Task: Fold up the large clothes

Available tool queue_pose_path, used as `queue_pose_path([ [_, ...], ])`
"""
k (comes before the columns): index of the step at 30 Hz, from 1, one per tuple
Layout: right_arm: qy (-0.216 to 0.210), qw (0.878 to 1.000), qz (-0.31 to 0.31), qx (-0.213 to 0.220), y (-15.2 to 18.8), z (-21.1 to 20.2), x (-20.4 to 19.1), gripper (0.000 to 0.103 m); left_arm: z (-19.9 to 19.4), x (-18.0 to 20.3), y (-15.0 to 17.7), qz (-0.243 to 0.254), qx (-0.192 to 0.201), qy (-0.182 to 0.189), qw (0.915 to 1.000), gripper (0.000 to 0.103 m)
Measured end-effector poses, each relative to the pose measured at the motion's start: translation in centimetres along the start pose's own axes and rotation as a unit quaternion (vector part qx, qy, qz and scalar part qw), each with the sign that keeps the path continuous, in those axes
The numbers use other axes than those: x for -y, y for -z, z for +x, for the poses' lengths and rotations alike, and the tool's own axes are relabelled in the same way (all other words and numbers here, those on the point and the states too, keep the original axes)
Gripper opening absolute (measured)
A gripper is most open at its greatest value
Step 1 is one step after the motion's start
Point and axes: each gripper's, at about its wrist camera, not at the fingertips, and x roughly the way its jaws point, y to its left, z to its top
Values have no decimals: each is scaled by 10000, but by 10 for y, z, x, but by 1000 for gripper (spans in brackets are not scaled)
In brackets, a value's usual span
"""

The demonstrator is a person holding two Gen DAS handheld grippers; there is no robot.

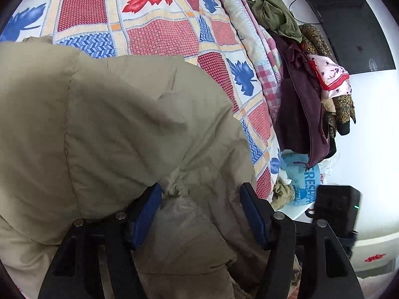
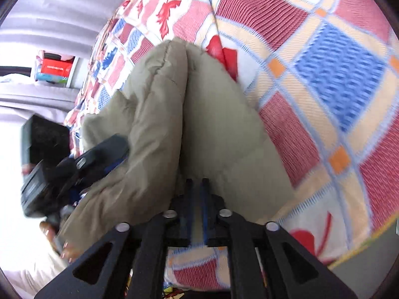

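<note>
A large khaki padded jacket (image 1: 104, 129) lies bunched on a bed with a red, blue and cream patterned cover (image 1: 159, 32). My left gripper (image 1: 200, 194) is open, its blue-padded jaws set wide on either side of a gathered knot of the jacket's fabric. In the right wrist view the jacket (image 2: 199, 124) rises in two puffy folds. My right gripper (image 2: 197, 184) is shut on the jacket's edge, jaws close together. The left gripper (image 2: 99, 157) shows at the left of that view, against the jacket.
A pile of clothes (image 1: 306, 94), green, maroon, floral and pink, hangs beside the bed at the right. A dark screen (image 1: 349, 20) leans on the white wall. A blue plastic bag (image 1: 301, 182) lies below the pile. Boxes on a shelf (image 2: 54, 68) stand at far left.
</note>
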Motion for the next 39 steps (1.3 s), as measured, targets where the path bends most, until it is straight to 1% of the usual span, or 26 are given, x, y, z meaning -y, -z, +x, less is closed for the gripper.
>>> queue_pose_path([
  [1,-78,9999,-7,111,4,-12,-2,63,-1,1,-1,23,4,-43,10000,66],
  [2,-162,9996,-47,217,4,-26,2,69,-2,3,-1,39,13,-78,10000,66],
  [4,-427,9985,-210,272,9,-43,-7,69,-3,6,-2,51,32,-154,9999,66],
  [6,-689,9969,-323,179,16,-47,-22,71,-7,11,-3,109,80,-200,9997,66],
  [7,-823,9958,-393,40,16,-44,-32,75,-10,14,-4,165,114,-222,9996,66],
  [8,-897,9949,-460,32,16,-39,-43,83,-15,17,-4,254,171,-258,9992,66],
  [9,-899,9944,-565,-17,18,-34,-52,83,-23,22,-4,386,274,-321,9984,66],
  [10,-819,9946,-643,-40,19,-29,-59,83,-31,25,-4,487,374,-392,9973,66],
  [11,-670,9953,-704,-41,22,-26,-63,83,-43,28,-3,611,545,-540,9952,66],
  [13,-163,9971,-746,54,17,-10,-71,83,-70,27,-1,741,978,-933,9881,66],
  [14,-17,9974,-708,110,14,-5,-72,80,-85,22,1,751,1246,-1197,9821,66],
  [15,48,9975,-678,208,12,-2,-74,71,-99,14,3,709,1487,-1448,9756,66],
  [16,181,9971,-686,262,10,-2,-74,34,-109,5,5,639,1645,-1625,9708,66],
  [17,435,9960,-724,288,7,0,-74,19,-117,-6,5,535,1757,-1809,9662,66],
  [18,692,9939,-765,384,6,1,-74,17,-122,-19,5,397,1811,-1999,9621,66],
  [19,786,9929,-785,415,6,0,-72,13,-124,-33,3,220,1811,-2115,9602,66],
  [21,966,9909,-837,425,7,-3,-65,12,-122,-57,-2,-112,1785,-2157,9599,66],
  [23,1117,9887,-916,408,9,-3,-61,12,-110,-64,-8,-204,1746,-2121,9613,66],
  [25,1250,9861,-1024,397,10,-2,-58,12,-93,-60,-16,-101,1701,-2236,9597,66],
  [27,1393,9836,-1064,414,11,-2,-53,12,-75,-52,-25,-14,1656,-2253,9601,66],
  [30,1652,9803,-991,436,12,0,-39,12,-47,-41,-39,29,1588,-2190,9627,66],
  [32,1789,9790,-880,435,11,3,-25,12,-31,-31,-46,158,1538,-2301,9608,66],
  [34,1808,9799,-732,417,8,5,-7,12,-20,-25,-49,222,1511,-2437,9577,66],
  [36,1764,9814,-678,353,4,12,7,14,-19,-26,-49,215,1494,-2504,9563,66],
  [38,1541,9864,-497,265,0,13,17,16,-22,-30,-48,202,1484,-2481,9571,66],
  [39,1338,9903,-276,249,-1,7,22,16,-23,-32,-47,199,1475,-2483,9572,66],
])
